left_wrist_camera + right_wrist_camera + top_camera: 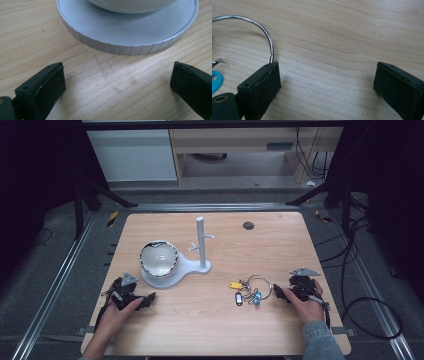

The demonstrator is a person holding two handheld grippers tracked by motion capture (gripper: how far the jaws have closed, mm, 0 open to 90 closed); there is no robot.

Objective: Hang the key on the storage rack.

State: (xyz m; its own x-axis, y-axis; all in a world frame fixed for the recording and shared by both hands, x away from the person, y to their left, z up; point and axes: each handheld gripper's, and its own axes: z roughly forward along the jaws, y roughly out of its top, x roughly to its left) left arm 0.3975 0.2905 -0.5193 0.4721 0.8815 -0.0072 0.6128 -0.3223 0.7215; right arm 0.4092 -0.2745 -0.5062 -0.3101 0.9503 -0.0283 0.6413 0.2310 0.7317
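High view, left to right: left gripper lies wide open and empty at lower left; key ring sits right of centre, just beside the right gripper (agape, empty). Straddle the wire before squeezing.

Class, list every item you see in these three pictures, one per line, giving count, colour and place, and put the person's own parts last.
Table: one, light wood, centre.
Stand with pegged post: one, pale grey, mid-table.
Bowl: one, white with dark rim, on the stand's round base.
Key ring: one, silver, right of centre, with yellow, black and blue tags.
Grommet: one, dark, far right.
Left gripper: one, black, open, near the base.
Right gripper: one, black, open, beside the ring.
Hands: two, lower edge.
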